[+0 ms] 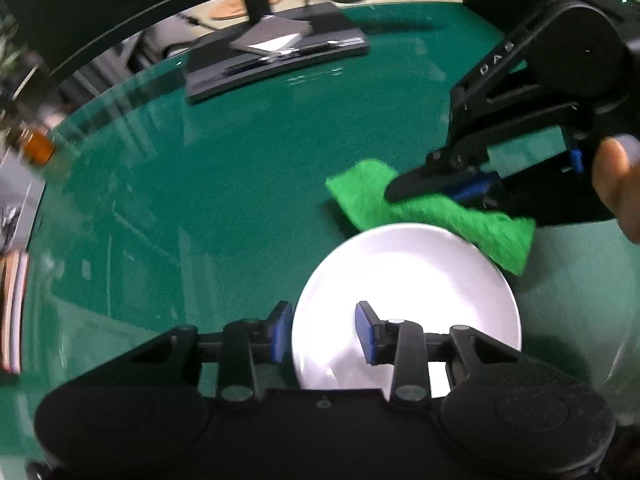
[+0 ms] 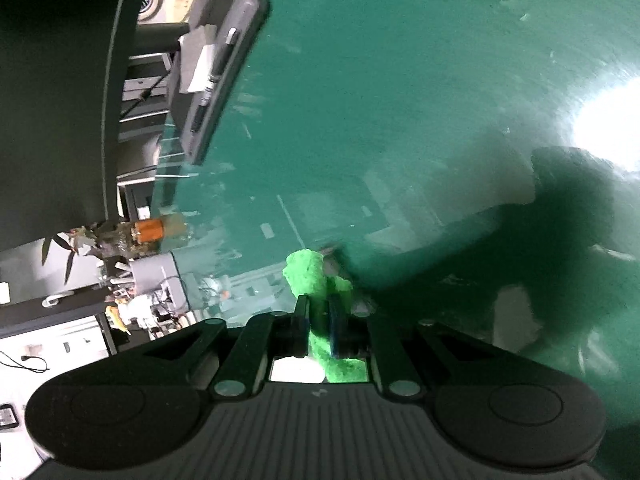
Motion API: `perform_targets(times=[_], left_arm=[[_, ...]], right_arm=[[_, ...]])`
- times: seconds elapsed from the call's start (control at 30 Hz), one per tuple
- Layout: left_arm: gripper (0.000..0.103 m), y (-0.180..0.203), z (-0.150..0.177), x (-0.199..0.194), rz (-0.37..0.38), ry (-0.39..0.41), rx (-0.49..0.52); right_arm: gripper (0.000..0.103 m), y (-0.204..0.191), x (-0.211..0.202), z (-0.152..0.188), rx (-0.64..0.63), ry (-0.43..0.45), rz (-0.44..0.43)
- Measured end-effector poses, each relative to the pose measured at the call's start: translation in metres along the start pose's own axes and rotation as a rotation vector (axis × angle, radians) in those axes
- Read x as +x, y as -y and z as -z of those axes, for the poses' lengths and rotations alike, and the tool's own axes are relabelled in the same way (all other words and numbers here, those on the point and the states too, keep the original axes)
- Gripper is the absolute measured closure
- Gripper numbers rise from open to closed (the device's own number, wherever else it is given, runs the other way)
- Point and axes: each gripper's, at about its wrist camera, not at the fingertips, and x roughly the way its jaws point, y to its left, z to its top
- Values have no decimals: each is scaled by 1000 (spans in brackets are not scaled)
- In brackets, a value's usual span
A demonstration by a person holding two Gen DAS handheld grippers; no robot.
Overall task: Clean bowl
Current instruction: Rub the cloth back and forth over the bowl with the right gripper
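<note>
A round white ceramic bowl (image 1: 404, 300), set on the green glass-topped worktop (image 1: 240, 200), is straddled at its near rim by the left gripper (image 1: 322, 332), while a bright green cloth (image 2: 316, 280) is clenched in the right gripper (image 2: 318, 326) at the bowl's far rim.

Plain white bowl (image 1: 408, 280), bright green cloth (image 1: 432, 212), deep green glossy table (image 1: 240, 184), blue pads (image 1: 282, 330) on black fingers.

Lower frame, left gripper (image 1: 324, 332): black linkage arms, silver pivot screws, blue pads on both fingers, two round black housings. Upper right, right gripper (image 1: 424, 188): same black build, blue pads, white "DAS" lettering along its arm.
</note>
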Motion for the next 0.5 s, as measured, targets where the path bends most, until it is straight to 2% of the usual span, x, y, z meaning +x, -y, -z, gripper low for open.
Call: perform_targets(times=[0.13,0.3,0.5], left_arm=[[76,0,5,3,9,-7,6],[74,-2,-1,7,27,-5,12],[71,4,-6,11,25,-1,56]], right_arm=[[92,-3,5,1,-19,-15,8],[92,15,-8,9,-9,-23,19],[92,50,-30,18,74,-36,44]])
